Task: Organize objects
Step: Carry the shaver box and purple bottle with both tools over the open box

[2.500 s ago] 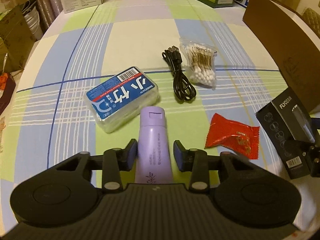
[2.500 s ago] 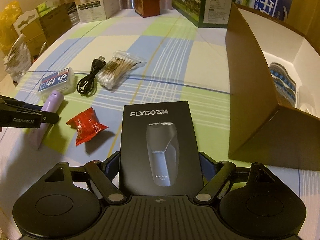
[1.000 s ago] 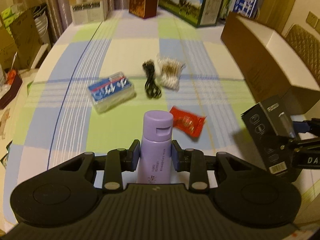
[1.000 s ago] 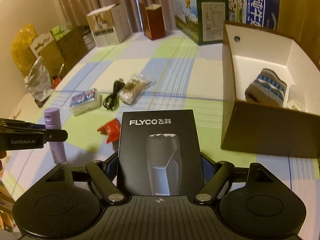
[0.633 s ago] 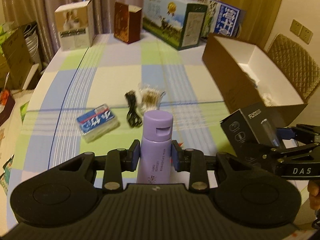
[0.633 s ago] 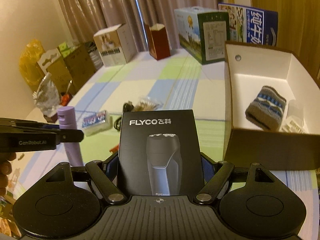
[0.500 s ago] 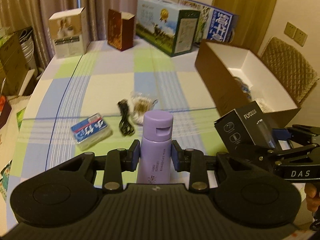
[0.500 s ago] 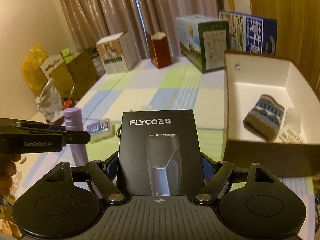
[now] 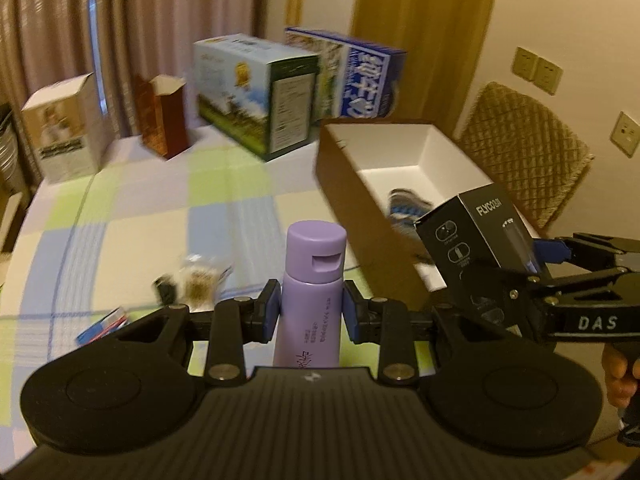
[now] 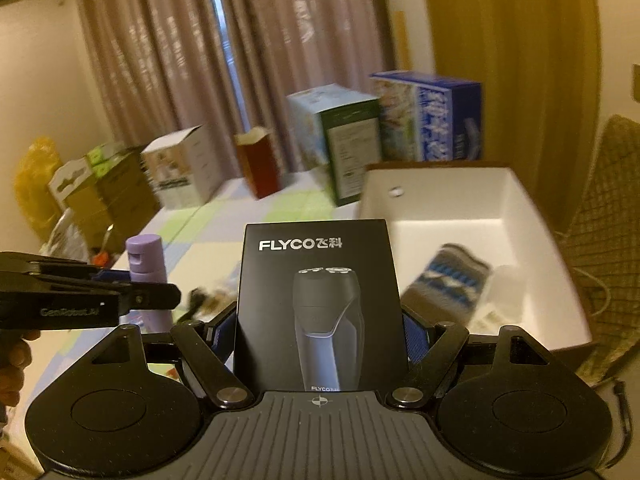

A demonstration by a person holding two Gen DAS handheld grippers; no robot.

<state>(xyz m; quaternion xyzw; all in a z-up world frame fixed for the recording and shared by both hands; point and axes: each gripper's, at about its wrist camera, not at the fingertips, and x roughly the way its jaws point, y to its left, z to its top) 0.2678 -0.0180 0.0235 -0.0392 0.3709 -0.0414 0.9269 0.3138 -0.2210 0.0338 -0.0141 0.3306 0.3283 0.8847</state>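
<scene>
Gripping the purple bottle [image 9: 313,280] in our left gripper [image 9: 308,312], we clamp the black shaver box [image 10: 320,304] in our right gripper [image 10: 320,336] beside the open cardboard box [image 10: 452,204].

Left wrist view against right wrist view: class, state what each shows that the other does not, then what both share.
Only the left wrist view shows the wall sockets and a blue packet on the tablecloth. Only the right wrist view shows the yellow bag and stacked cartons beside the table. Both show the purple bottle in the left claw, the black shaver box in the right claw, and the open cardboard box.
</scene>
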